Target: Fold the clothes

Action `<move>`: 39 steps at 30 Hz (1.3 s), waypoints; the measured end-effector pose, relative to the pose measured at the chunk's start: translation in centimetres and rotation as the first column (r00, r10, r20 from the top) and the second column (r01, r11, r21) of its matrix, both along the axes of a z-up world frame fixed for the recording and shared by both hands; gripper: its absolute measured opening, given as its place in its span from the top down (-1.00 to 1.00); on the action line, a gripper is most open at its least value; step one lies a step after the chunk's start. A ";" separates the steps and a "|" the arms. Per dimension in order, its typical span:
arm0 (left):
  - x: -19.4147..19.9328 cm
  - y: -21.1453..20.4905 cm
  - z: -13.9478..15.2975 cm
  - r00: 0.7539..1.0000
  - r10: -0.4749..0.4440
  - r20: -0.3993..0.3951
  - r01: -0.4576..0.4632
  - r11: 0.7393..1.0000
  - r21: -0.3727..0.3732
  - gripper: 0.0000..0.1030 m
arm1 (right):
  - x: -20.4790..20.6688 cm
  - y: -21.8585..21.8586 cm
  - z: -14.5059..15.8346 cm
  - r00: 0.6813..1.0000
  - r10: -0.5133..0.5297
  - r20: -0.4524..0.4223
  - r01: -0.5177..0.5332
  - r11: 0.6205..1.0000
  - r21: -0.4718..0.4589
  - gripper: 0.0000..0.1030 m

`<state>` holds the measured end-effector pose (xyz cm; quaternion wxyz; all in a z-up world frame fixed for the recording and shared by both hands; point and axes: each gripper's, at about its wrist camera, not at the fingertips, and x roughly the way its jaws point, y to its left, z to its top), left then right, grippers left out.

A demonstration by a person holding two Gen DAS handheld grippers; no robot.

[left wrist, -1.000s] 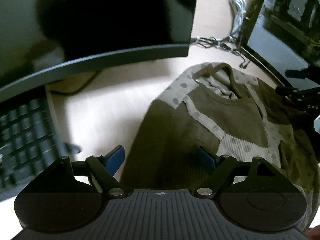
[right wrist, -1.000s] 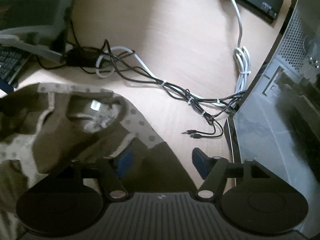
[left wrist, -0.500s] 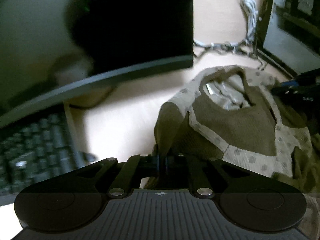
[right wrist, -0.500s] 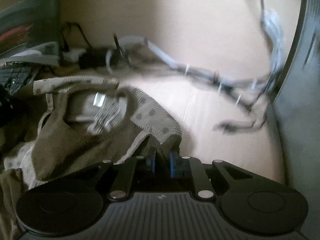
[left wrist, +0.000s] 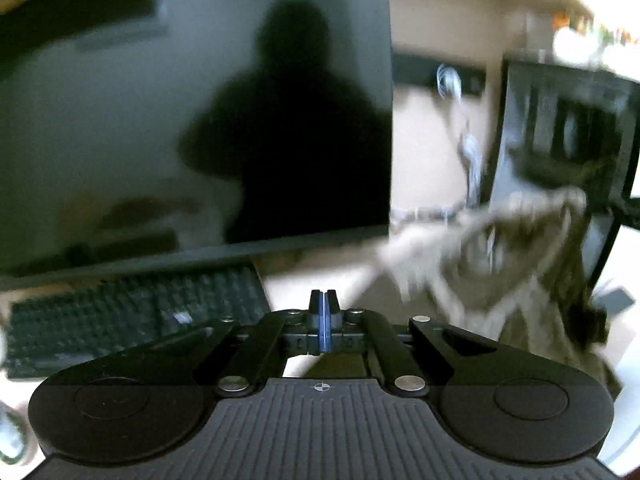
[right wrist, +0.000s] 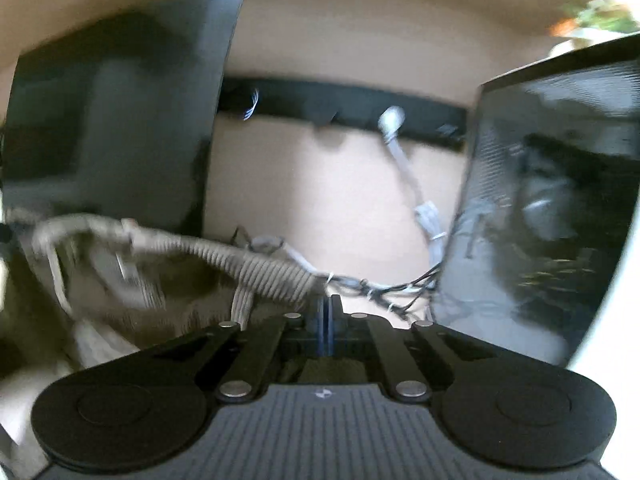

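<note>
one olive garment point(left wrist: 516, 256) hangs blurred at the frame's right, stretched between two grippers: left gripper point(left wrist: 324, 312) and right gripper point(right wrist: 325, 312), each clenched on its fabric. one monitor point(left wrist: 192, 100) fills upper left, one keyboard point(left wrist: 132, 312) below, cables point(right wrist: 376, 284) on the bench point(right wrist: 312, 208).

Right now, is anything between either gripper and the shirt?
Nothing visible. Both jaws are closed; the shirt runs taut to the right gripper and toward the left gripper, whose grip isn't clearly shown.
</note>
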<state>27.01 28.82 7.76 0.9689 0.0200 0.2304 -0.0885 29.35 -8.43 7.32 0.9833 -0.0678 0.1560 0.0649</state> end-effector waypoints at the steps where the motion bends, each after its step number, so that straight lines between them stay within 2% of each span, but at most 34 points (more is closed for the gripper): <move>1: -0.7 0.6 0.8 1.000 -0.004 0.023 0.004 1.000 -0.016 0.98 | -0.8 -0.1 0.4 1.000 -0.013 0.008 0.013 1.000 0.006 1.00; 3: -1.4 1.4 1.4 0.997 -0.078 0.024 0.080 0.994 -0.079 0.96 | -1.3 -0.1 0.4 1.000 -0.020 -0.014 0.020 1.000 0.000 1.00; 5: -1.4 0.5 0.7 0.992 -0.127 0.013 0.128 0.988 -0.081 0.86 | -1.7 -0.2 0.4 0.999 -0.028 -0.035 0.028 1.000 -0.006 1.00; 7: -0.3 -1.5 -1.4 0.982 -0.184 -0.049 0.184 0.983 -0.013 0.32 | -1.7 0.2 -0.4 0.997 -0.022 -0.078 0.020 1.000 -0.019 1.00; 8: 0.3 -2.6 -2.8 0.978 -0.190 -0.084 0.193 0.981 0.025 0.23 | -1.1 0.9 -1.8 0.992 0.001 -0.129 -0.006 0.999 -0.034 1.00; 11: 1.6 -5.2 -6.6 0.964 -0.200 -0.174 0.222 0.969 0.113 0.16 | -0.6 3.5 -6.4 0.970 0.041 -0.241 -0.074 0.989 -0.130 0.97; 13: 1.9 -6.1 -7.9 0.956 -0.210 -0.204 0.241 0.960 0.141 -0.13 | -1.0 4.9 -8.4 0.960 0.069 -0.273 -0.127 0.971 -0.203 0.74; 14: 2.0 -6.4 -8.3 0.952 -0.217 -0.215 0.250 0.958 0.143 -0.18 | -1.4 5.5 -9.0 0.955 0.098 -0.279 -0.164 0.960 -0.225 0.35; 15: 2.0 -6.6 -8.7 0.948 -0.223 -0.226 0.259 0.955 0.145 -0.25 | -1.8 5.8 -9.3 0.950 0.130 -0.283 -0.202 0.950 -0.240 -0.13; 16: 2.2 -6.6 -8.8 0.947 -0.221 -0.235 0.258 0.956 0.140 -0.33 | -2.1 6.1 -9.5 0.945 0.166 -0.283 -0.240 0.938 -0.251 -0.27; 19: 2.9 -6.5 -9.4 0.948 -0.196 -0.249 0.234 0.963 0.135 -0.38 | -2.3 7.1 -9.8 0.911 0.264 -0.315 -0.361 0.881 -0.306 -0.36; 21: 3.3 -6.1 -9.4 0.951 -0.171 -0.256 0.206 0.971 0.119 -0.43 | -2.7 7.6 -10.2 0.874 0.332 -0.355 -0.446 0.837 -0.317 -0.64; 24: 3.7 -5.6 -9.6 0.954 -0.141 -0.264 0.173 0.979 0.103 -0.49 | -3.9 9.0 -12.2 0.833 0.397 -0.386 -0.541 0.731 -0.416 -0.68; 26: 3.9 -5.4 -9.7 0.955 -0.123 -0.269 0.154 0.983 0.097 -0.52 | -3.9 9.9 -13.9 0.846 0.386 -0.368 -0.531 0.680 -0.506 -0.68; 27: 3.6 -5.4 -9.5 0.955 -0.123 -0.270 0.154 0.983 0.097 -0.54 | -3.4 10.2 -14.5 0.857 0.377 -0.351 -0.514 0.673 -0.533 -0.58; 28: 3.4 -5.4 -9.3 0.955 -0.122 -0.271 0.153 0.983 0.096 -0.56 | -2.3 10.3 -14.4 0.867 0.363 -0.341 -0.496 0.693 -0.524 -0.39; 29: 3.2 -5.5 -9.1 0.955 -0.125 -0.270 0.157 0.982 0.101 -0.59 | -1.0 10.1 -14.1 0.878 0.342 -0.336 -0.473 0.728 -0.496 0.30; 30: 2.9 -5.7 -8.8 0.955 -0.129 -0.268 0.162 0.981 0.105 -0.65 | 0.4 9.7 -13.5 0.887 0.324 -0.329 -0.449 0.772 -0.450 0.59; 32: 2.6 -5.9 -8.2 0.954 -0.139 -0.265 0.173 0.978 0.112 -0.76 | 3.5 8.4 -11.6 0.903 0.290 -0.316 -0.390 0.863 -0.321 0.59; 33: 2.5 -6.0 -7.9 0.954 -0.143 -0.264 0.179 0.977 0.116 -0.78 | 5.0 7.8 -10.7 0.910 0.272 -0.312 -0.356 0.900 -0.253 0.60; 34: 2.5 -6.1 -7.7 0.953 -0.146 -0.265 0.184 0.975 0.123 -0.79 | 6.2 7.2 -10.0 0.916 0.261 -0.306 -0.332 0.920 -0.209 0.60; 39: 3.0 -7.4 -7.5 0.942 -0.194 -0.273 0.241 0.959 0.150 -0.85 | 8.5 6.0 -9.3 0.921 0.253 -0.297 -0.311 0.935 -0.169 0.60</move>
